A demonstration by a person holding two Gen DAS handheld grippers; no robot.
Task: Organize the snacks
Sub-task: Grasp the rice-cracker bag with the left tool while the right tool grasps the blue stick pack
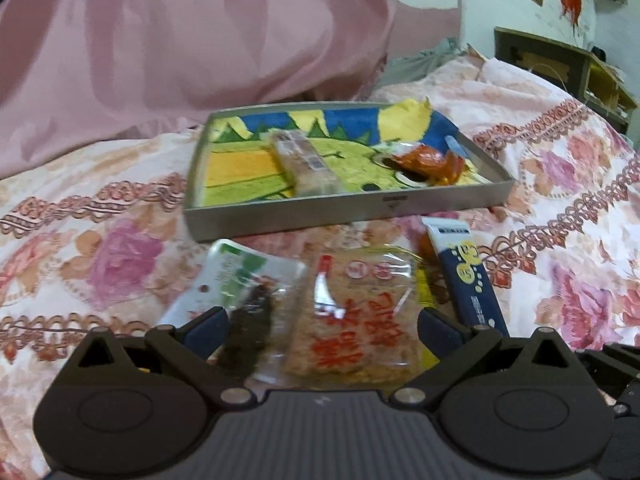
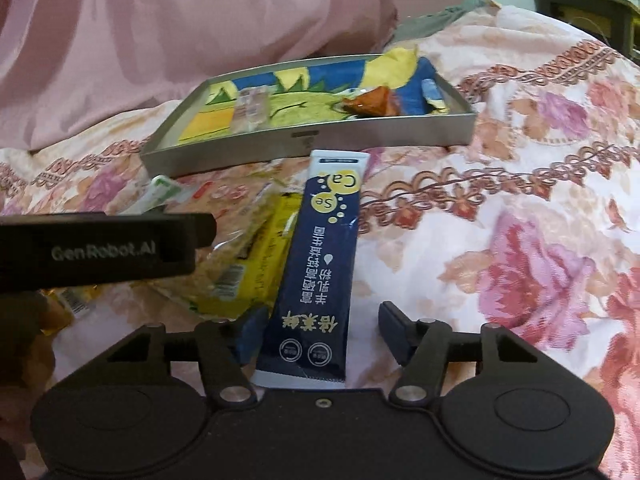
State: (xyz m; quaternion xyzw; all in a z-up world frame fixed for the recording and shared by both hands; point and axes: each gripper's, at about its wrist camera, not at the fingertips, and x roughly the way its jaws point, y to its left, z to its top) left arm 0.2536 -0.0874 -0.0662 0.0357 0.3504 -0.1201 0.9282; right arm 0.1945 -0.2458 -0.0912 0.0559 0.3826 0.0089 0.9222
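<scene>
Jaws of the right gripper (image 2: 316,332) are seen apart around the near end of the navy sachet (image 2: 320,264), left pad touching its edge, right pad clear. Left gripper (image 1: 324,328) jaws are spread wide over the rice cracker pack (image 1: 356,312) and dark snack pack (image 1: 248,304), neither pressed. Both lie on the floral bedspread (image 2: 520,240), just before the metal tray (image 1: 280,220).

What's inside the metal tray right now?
The metal tray holds a colourful cartoon liner, a clear-wrapped bar, an orange-red packet and a small blue sachet. Anything beneath the liner is hidden.
</scene>
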